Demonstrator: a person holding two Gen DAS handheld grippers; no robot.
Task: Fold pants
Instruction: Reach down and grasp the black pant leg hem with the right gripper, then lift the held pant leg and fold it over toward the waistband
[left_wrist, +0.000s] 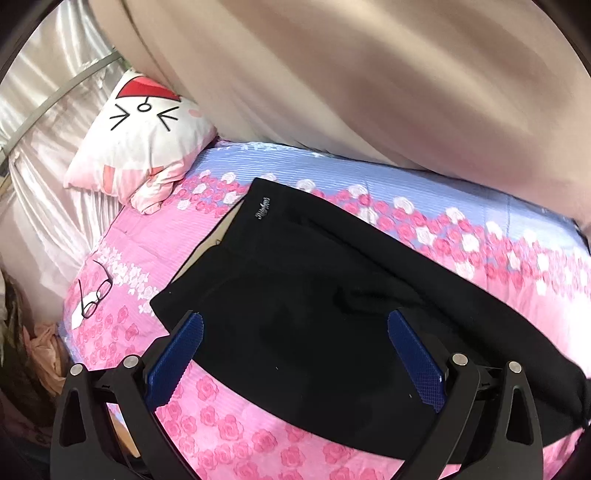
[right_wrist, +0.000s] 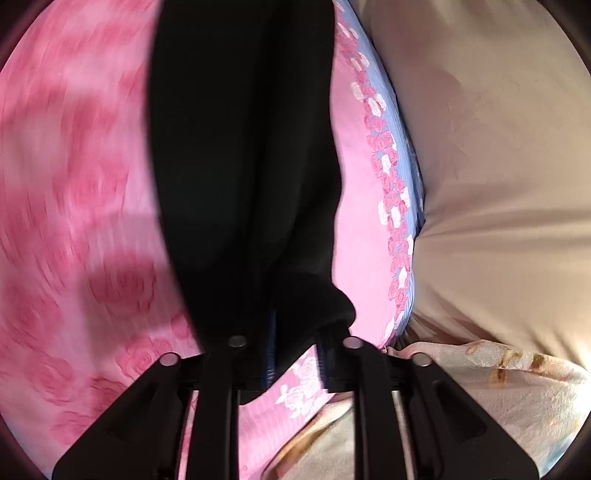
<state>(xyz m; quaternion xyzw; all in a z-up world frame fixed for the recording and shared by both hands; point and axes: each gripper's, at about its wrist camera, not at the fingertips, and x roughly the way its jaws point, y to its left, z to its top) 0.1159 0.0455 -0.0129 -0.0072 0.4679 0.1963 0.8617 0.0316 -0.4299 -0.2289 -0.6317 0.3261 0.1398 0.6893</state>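
Black pants lie flat on a pink rose-print bedsheet, waistband with a small silver logo toward the far left. My left gripper hovers just above the upper part of the pants, its blue-padded fingers wide open and empty. In the right wrist view the black pants stretch away along the bed. My right gripper is shut on the near end of the pants, and the bunched cloth hides its fingertips. This view is motion-blurred.
A white cat-face pillow lies at the head of the bed. Glasses lie on the sheet left of the pants. A beige curtain or cloth hangs along the far side and shows in the right wrist view. A floral blanket lies nearby.
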